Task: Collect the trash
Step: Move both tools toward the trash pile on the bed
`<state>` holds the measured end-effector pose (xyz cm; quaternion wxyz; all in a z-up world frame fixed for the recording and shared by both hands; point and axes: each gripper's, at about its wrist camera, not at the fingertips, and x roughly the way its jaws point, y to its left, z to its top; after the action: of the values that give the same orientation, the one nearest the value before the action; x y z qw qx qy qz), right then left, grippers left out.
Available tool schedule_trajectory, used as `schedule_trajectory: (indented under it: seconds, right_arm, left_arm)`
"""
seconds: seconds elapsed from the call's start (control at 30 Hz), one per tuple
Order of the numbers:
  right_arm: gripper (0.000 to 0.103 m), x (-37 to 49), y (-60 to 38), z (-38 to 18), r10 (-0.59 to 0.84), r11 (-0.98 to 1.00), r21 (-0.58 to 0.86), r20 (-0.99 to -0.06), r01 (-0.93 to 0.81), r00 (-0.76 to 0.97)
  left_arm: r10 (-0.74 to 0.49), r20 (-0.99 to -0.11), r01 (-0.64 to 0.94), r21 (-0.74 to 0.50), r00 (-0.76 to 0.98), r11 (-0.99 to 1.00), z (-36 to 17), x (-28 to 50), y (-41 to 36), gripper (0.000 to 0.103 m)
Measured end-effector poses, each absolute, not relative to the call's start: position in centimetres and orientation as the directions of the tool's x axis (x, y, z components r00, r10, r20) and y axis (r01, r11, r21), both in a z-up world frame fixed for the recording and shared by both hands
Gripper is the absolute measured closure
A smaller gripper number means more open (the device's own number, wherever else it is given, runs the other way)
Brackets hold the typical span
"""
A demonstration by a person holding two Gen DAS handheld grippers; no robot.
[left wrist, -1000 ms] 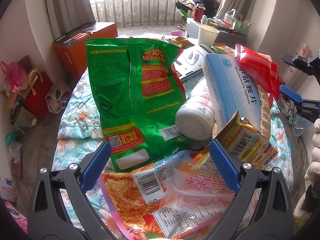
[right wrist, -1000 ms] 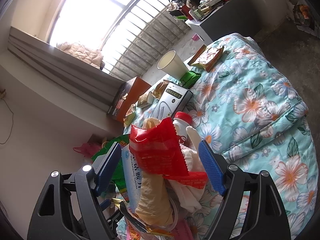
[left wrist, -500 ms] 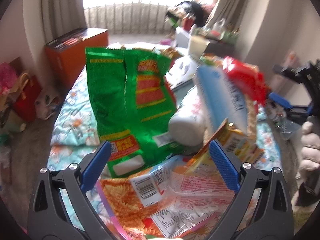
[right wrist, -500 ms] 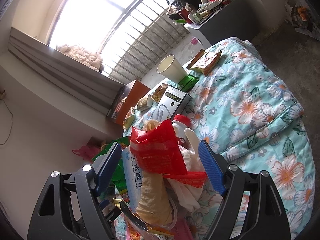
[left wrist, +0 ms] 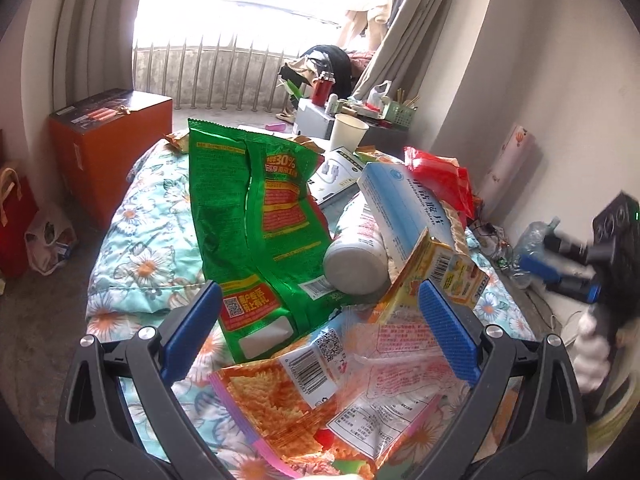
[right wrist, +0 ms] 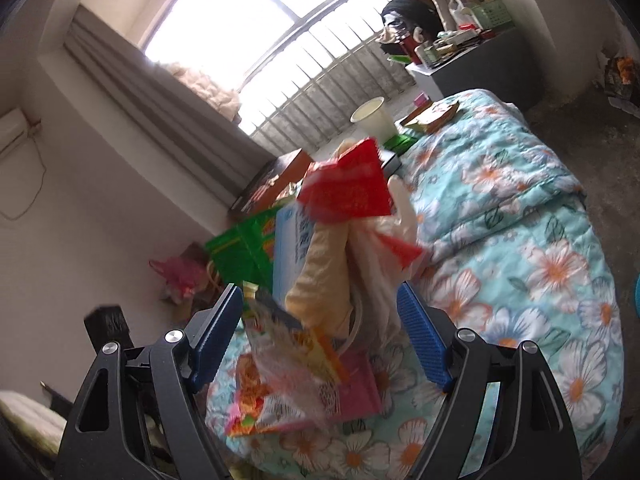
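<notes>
Trash is piled high on the flowered quilt (left wrist: 140, 232), and both views have swung since a second ago. From the left wrist, the left gripper (left wrist: 320, 336) stands with its blue pads spread wide, nothing pinched, the pile sitting beyond and between them. A green chip bag (left wrist: 248, 216) stands tall at the front, a white bottle (left wrist: 358, 258) lies on its side against it, a pale blue box (left wrist: 404, 200) leans over the bottle, and a red wrapper (left wrist: 438, 176) caps the back. A clear noodle packet (left wrist: 320, 384) sprawls nearest the camera, with a yellow carton (left wrist: 452, 268) tilted at its right. Compared with earlier, the window and the paper cup (left wrist: 347, 133) now show higher and fuller, and the right-hand tool has dropped lower at the frame's right edge, with a white-gloved hand (left wrist: 592, 352) under it.

Over to the right wrist: the right gripper (right wrist: 320, 340) is spread too, pads apart, touching nothing. The pile looks blurred here. The red wrapper (right wrist: 348, 192) has slid upward in view from where it hung between the pads, and the blue box (right wrist: 292, 248) and green bag (right wrist: 244, 248) now stand clear above the left pad. A pink-edged packet (right wrist: 304, 392) lies flat just ahead of the fingers. The cup (right wrist: 372, 118) sits at the quilt's (right wrist: 520, 216) far end, well apart from the pile.
</notes>
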<state>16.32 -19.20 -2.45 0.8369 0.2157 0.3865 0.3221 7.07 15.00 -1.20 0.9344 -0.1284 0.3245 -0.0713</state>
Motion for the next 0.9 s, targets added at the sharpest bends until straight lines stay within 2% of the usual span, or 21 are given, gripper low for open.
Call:
schedule_trajectory:
  seconds: [0.07,0.17,0.43,0.5,0.53,0.57,0.67,0.9]
  right_arm:
    - [0.033,15.4,-17.4,-3.2,0.708,0.704,0.577,-0.530,-0.413,0.466]
    - [0.036,15.3,-16.0,-3.8,0.710,0.704,0.561,-0.538,-0.436,0.454]
    - [0.037,15.2,-17.8,-5.3,0.725,0.685,0.613,-0.526,-0.394,0.444]
    - [0.037,15.2,-18.6,-5.7,0.726,0.683,0.627,-0.521,-0.375,0.449]
    - [0.037,15.2,-18.8,-5.9,0.728,0.678,0.638,-0.516,-0.365,0.451]
    - [0.037,15.2,-19.0,-6.1,0.733,0.671,0.650,-0.509,-0.357,0.451]
    - [0.037,15.3,-19.0,-6.4,0.745,0.656,0.670,-0.497,-0.348,0.446]
    - [0.037,16.0,-18.4,-6.7,0.765,0.634,0.682,-0.484,-0.364,0.425]
  left_arm:
    - [-0.242,-0.584,0.071,-0.300,0.775,0.951,-1.1,7.2,14.9,0.009]
    - [-0.245,-0.578,0.087,-0.288,0.779,0.954,-0.9,7.1,14.4,0.009]
    - [-0.398,-0.563,0.263,-0.308,0.724,0.914,-1.1,5.3,12.3,0.009]
    - [-0.416,-0.587,0.291,-0.301,0.695,0.908,-1.5,5.5,11.5,0.013]
    - [-0.422,-0.599,0.300,-0.297,0.681,0.907,-1.8,5.7,11.1,0.022]
    - [-0.428,-0.614,0.308,-0.297,0.663,0.904,-2.2,6.1,10.8,0.025]
    - [-0.435,-0.651,0.288,-0.327,0.622,0.900,-3.4,7.4,10.6,0.032]
    - [-0.523,-0.656,0.308,-0.424,0.544,0.852,-5.1,9.5,11.2,0.033]
